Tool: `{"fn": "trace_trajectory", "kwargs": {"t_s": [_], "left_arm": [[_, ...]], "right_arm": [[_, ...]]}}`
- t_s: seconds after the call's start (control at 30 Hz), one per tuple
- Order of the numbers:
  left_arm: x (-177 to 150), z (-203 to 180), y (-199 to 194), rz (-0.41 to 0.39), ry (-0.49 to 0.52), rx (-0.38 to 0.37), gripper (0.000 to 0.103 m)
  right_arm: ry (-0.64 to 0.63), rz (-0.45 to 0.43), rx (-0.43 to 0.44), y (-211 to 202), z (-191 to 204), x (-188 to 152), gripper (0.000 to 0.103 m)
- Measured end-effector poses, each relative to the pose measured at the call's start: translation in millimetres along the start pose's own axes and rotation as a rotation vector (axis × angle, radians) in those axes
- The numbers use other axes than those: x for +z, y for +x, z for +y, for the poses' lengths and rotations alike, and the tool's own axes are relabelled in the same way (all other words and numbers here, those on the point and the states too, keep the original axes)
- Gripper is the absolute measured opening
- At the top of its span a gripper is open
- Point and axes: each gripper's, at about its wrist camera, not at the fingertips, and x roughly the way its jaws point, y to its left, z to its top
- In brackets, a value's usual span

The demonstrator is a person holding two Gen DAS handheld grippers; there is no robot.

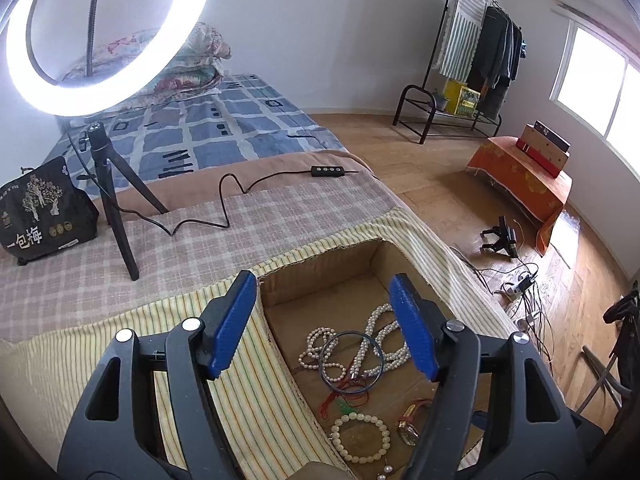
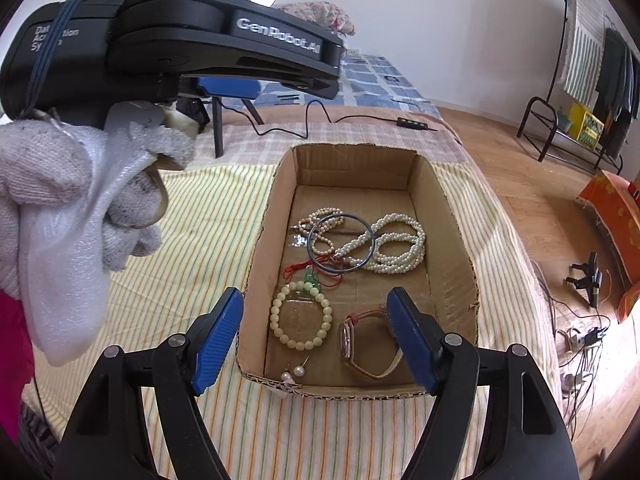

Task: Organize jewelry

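Hiding part of the watch point(image 2: 370, 346), both grippers point(image 1: 324, 324) point(image 2: 316, 338) gape empty over the box point(image 2: 452, 248).

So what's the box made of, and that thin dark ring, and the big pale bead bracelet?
The box looks like plain brown cardboard: matte, with a ragged corrugated edge. The thin ring seems to be metal, dark and slightly shiny. The bead bracelet has smooth, glossy cream beads, maybe stone, glass or plastic; the look can't settle it.
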Motion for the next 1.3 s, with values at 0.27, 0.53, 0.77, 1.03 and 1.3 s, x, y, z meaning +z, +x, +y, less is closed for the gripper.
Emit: {"fn": "trace_trajectory", "kwargs": {"t_s": [0.27,0.53,0.77,1.03,1.3], "left_arm": [[1.0,17.1,-38.9,-0.047,-0.009,0.036,0.072],[-7.3,26.7,-86.8,-0.092,-0.01,0.073,0.072],[-24.7,34.6,-130.1,-0.129,-0.015,0.102,0.076],[-49.6,43.2,-176.3,-0.166,-0.008,0.129,0.08],[-79.7,42.7,-203.0,-0.172,0.013,0.14,0.09]], "right_arm": [[-0.006,-0.024,-0.038,-11.2,4.5,2.2,0.076],[0.005,-0.075,-0.072,-33.6,9.2,7.1,0.076],[-0.014,-0.123,-0.106,-54.7,17.4,7.3,0.076],[-0.009,-0.178,-0.131,-73.5,21.1,4.3,0.08],[0.042,-0.22,-0.134,-85.2,19.1,2.8,0.08]]}}
